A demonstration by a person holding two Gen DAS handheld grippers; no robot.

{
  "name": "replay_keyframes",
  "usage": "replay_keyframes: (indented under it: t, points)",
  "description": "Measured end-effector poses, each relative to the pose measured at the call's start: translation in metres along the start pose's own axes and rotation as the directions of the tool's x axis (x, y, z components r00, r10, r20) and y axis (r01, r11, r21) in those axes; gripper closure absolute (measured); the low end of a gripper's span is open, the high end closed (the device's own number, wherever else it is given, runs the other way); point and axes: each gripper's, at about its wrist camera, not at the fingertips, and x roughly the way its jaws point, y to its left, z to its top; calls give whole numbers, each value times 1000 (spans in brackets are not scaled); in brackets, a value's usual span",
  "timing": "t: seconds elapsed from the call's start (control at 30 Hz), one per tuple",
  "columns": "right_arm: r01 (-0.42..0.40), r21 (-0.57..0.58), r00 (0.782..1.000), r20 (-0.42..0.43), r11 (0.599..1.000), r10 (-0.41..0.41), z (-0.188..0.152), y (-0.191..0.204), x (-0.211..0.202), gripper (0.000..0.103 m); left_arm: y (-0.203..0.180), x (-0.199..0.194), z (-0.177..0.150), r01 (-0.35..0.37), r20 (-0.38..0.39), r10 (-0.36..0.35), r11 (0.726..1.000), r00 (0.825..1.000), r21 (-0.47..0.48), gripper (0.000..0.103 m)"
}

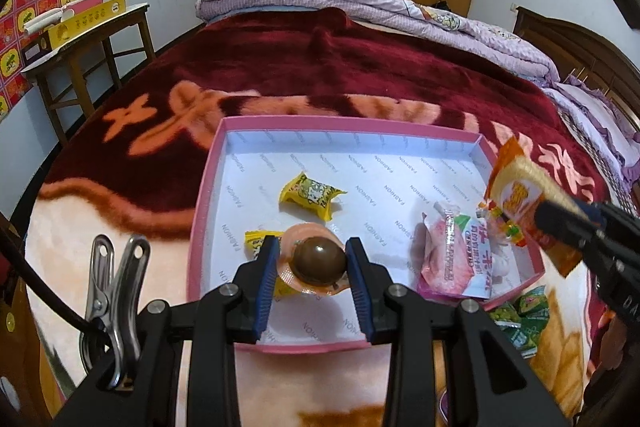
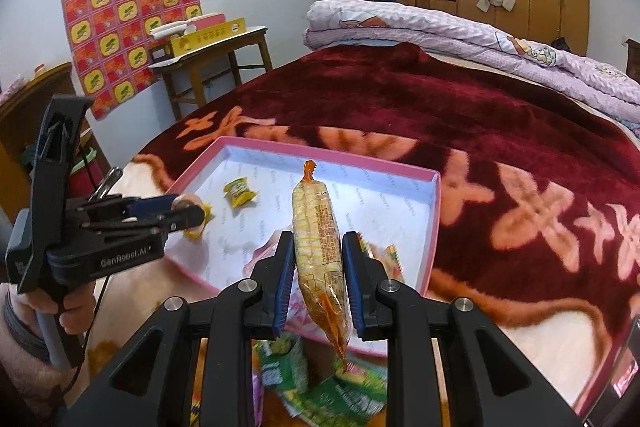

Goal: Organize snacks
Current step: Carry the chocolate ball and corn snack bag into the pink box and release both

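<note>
While the left gripper sits low over the near-left part of the pink tray, its blue fingers are closed against a brown domed jelly cup with a peach-coloured rim. Contents of the tray, left to right — a yellow candy wrapper near the middle, a pink-and-white pouch at the near-right corner. Above the tray's right edge, the right gripper clamps a long orange-ended wafer packet, tilted upright. Green packets lie on the blanket — outside the tray's near edge.
</note>
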Motion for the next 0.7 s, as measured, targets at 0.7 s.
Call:
replay_keyframes:
  t: [0.7]
  points:
    - [86,25,996,-15,996,-86,14,-30,50,78,-6,29,4,-80,30,78,994,997,69,67]
